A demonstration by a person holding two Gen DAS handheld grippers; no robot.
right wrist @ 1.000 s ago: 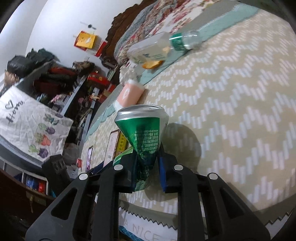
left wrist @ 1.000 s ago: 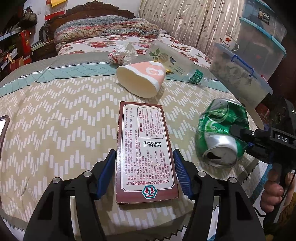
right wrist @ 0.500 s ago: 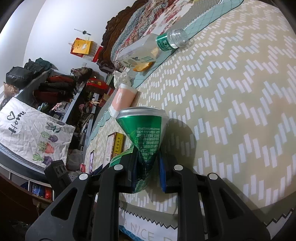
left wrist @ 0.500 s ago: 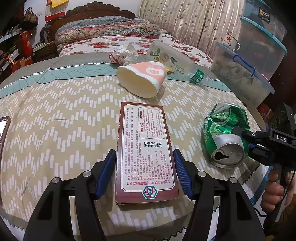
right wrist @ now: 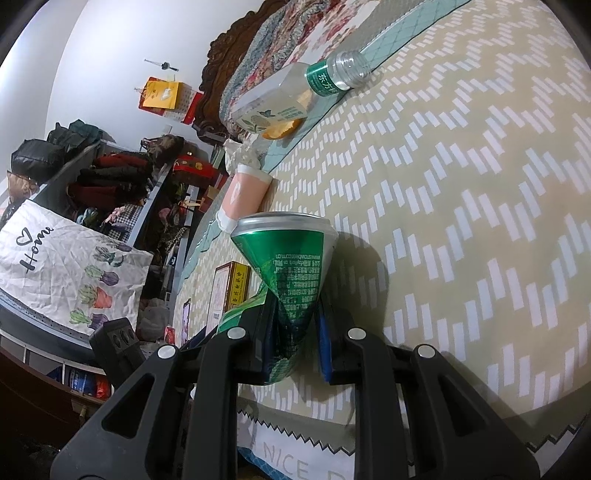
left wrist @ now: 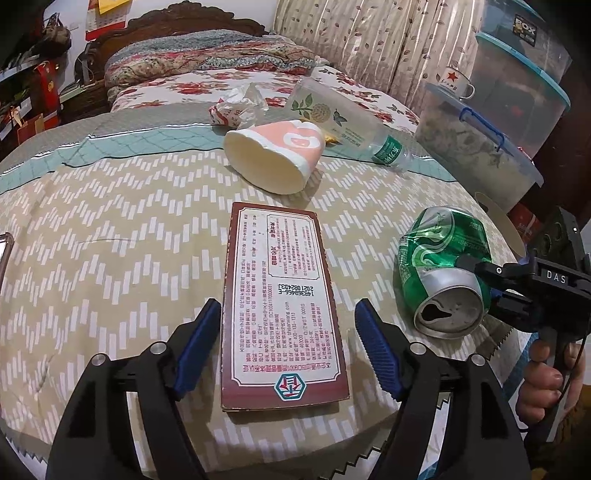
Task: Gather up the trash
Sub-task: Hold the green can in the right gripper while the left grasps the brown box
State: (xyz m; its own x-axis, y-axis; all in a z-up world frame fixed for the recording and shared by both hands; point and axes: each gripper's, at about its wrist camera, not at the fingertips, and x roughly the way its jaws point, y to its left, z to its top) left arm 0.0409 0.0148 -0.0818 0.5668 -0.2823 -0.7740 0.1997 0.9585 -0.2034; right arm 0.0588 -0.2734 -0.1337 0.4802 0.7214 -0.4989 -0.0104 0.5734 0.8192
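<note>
A flat brown carton (left wrist: 282, 306) with a printed white label lies on the chevron bedspread (left wrist: 110, 236). My left gripper (left wrist: 288, 347) straddles its near end; its jaws are opening, and a gap shows between each blue pad and the carton's edges. A crushed green can (left wrist: 445, 269) sits at the right, pinched at its squashed middle by my right gripper (right wrist: 293, 347), which is shut on the green can (right wrist: 291, 266). Farther back lie a dented pink paper cup (left wrist: 275, 158), an empty plastic bottle (left wrist: 343, 118) and a crumpled wrapper (left wrist: 238, 107).
Stacked clear storage bins (left wrist: 491, 122) with a white mug (left wrist: 452, 81) stand right of the bed. A floral pillow and a carved headboard (left wrist: 177, 22) are at the back. A phone edge (left wrist: 3, 251) shows at the left. A person's hand (left wrist: 546, 373) holds the right gripper.
The left gripper's pads have spread away from the carton's sides. The can in the right gripper has shifted slightly rightward, its open top tilted more toward the camera.
</note>
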